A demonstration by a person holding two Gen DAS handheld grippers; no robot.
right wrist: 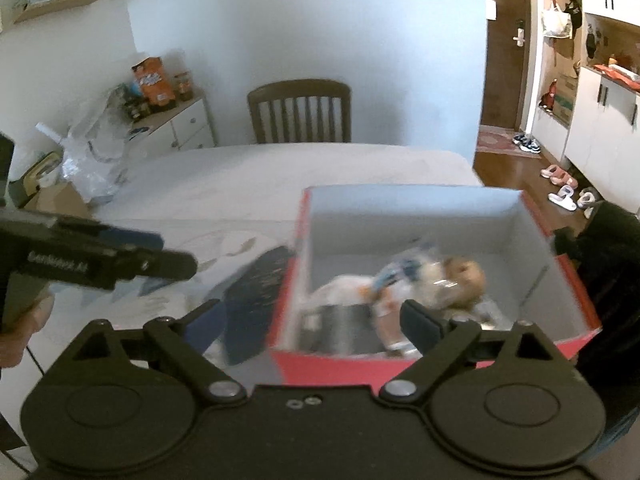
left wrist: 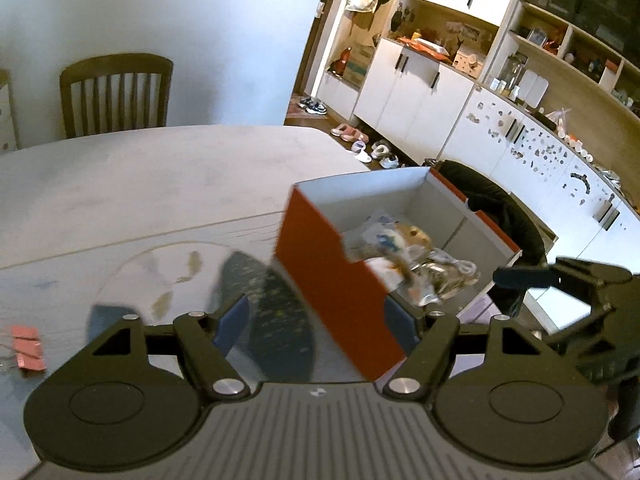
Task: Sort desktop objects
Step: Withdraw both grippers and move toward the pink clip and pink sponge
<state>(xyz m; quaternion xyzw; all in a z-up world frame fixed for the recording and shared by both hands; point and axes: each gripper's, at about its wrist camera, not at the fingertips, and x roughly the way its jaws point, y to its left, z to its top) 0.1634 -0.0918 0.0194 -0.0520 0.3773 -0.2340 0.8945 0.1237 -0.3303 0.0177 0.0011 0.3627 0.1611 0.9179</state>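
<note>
Box (right wrist: pixel 420 216) lies under right gripper (right wrist: pixel 316 320), fingers spread.

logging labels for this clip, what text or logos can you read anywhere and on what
"Genlanex.AI", uncertain because blurred: white lettering on the side of the left hand-held gripper.
Small white logo mark, no letters: on the left gripper's body.
Orange carton on the cabinet: print too blurred to read.
Packets in the red box: too blurred to read.
</note>
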